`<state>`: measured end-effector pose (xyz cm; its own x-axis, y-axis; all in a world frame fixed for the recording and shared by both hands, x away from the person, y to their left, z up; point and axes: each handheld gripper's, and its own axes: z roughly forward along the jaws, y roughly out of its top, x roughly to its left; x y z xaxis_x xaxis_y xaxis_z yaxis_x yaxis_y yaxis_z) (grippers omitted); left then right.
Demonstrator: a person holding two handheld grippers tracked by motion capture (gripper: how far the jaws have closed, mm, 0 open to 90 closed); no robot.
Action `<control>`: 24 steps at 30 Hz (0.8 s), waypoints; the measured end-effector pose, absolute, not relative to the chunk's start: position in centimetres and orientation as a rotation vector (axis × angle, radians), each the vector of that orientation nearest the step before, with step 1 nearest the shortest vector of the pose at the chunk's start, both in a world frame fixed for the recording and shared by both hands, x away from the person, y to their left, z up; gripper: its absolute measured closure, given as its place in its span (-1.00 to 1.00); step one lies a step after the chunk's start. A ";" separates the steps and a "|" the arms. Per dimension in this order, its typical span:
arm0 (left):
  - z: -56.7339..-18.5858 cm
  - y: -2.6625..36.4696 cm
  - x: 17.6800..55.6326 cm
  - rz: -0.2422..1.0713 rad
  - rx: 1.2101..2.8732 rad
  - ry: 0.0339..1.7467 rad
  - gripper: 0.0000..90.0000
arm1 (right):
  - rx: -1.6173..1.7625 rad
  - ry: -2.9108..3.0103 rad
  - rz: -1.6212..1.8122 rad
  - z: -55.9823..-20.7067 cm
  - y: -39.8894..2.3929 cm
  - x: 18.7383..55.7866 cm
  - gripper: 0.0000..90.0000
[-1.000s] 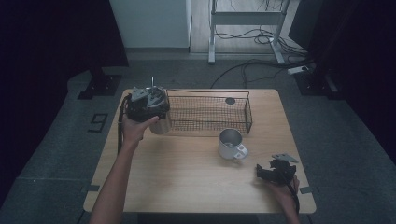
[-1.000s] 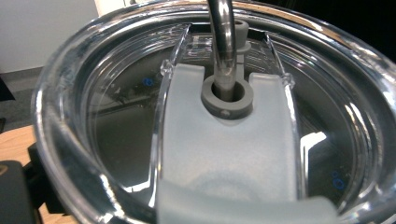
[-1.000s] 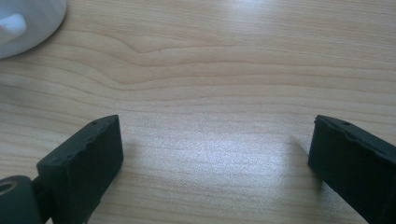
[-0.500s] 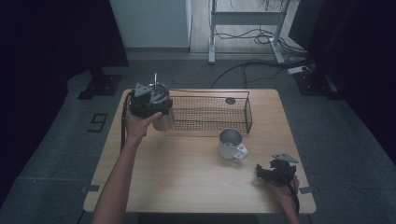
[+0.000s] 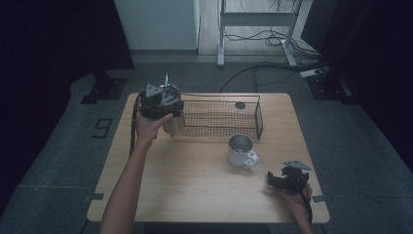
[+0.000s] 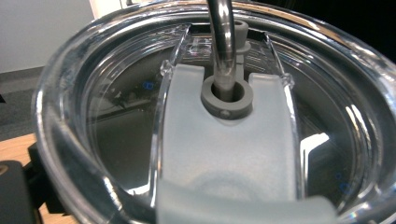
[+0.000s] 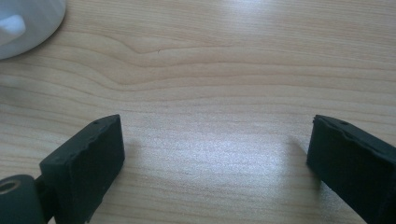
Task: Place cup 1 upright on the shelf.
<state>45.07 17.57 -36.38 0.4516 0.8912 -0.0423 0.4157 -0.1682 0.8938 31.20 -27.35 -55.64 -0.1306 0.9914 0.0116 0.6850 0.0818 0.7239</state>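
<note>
Steel tumbler (image 5: 171, 122) clamped in the left gripper (image 5: 160, 100): keep it upright, clear the basket (image 5: 221, 119) rim; right gripper (image 7: 215, 154) jaws apart.

High view: dim overall, floor and room corners around the table (image 5: 204, 195) falling to near black; brightest patch is the pale wall panel beyond its far edge. Soft, slightly grainy, no motion blur.
Left gripper view: clear tumbler lid (image 6: 224, 154) pressed close, sharp at the straw (image 6: 223, 42), soft at the near rim; white glare streaks on the plastic.
Right gripper view: tabletop evenly lit, a broad sheen between the jaws, faint shadows beside them.
</note>
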 end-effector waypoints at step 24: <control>-37.0 15.0 47.3 0.632 1.790 1.118 -0.92 | 1.651 1.869 0.814 -55.6 -27.4 31.2 -0.91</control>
<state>47.34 15.01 -37.00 0.4592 0.8875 -0.0386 0.4249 -0.1813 0.8869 31.19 -27.35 -55.64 -0.1281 0.9917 0.0119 0.6842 0.0796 0.7250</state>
